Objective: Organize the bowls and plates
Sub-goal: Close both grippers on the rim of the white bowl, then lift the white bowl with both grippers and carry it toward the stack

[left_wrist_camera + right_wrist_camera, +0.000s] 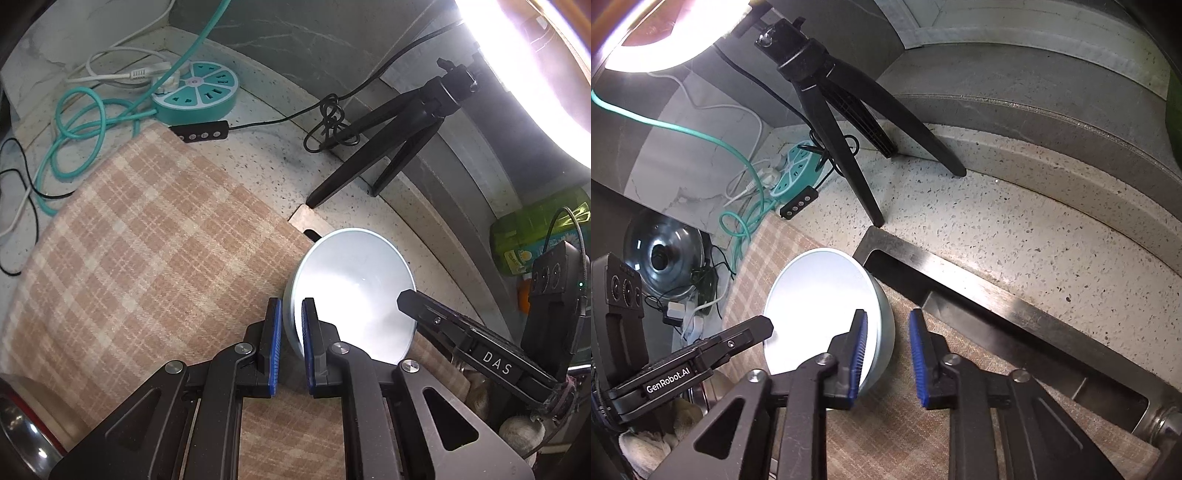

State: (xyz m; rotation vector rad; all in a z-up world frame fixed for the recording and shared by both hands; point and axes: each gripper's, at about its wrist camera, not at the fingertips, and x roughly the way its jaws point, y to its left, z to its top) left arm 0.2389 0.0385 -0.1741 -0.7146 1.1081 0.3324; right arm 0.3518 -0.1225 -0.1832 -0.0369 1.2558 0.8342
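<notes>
Spreading under everything, the speckled tabletop carries a beige plaid cloth that covers much of its near side. A steel-rimmed sink edge runs diagonally beside the cloth. A black tripod stands on the tabletop towards the wall, under a bright lamp. A round teal power strip lies in the far corner with teal and white cables looped around it, and a green bottle stands by the wall on the right side of the left wrist view.

The pale blue bowl sits tilted on its side at the cloth's edge, next to the sink rim, its hollow facing the lamp. The left tongs are nearly closed, their blue pads pinching the bowl's rim from both sides. The right tongs stand wider apart: one pad lies inside the bowl against its wall, the other pad hangs free outside, clear of the bowl.
</notes>
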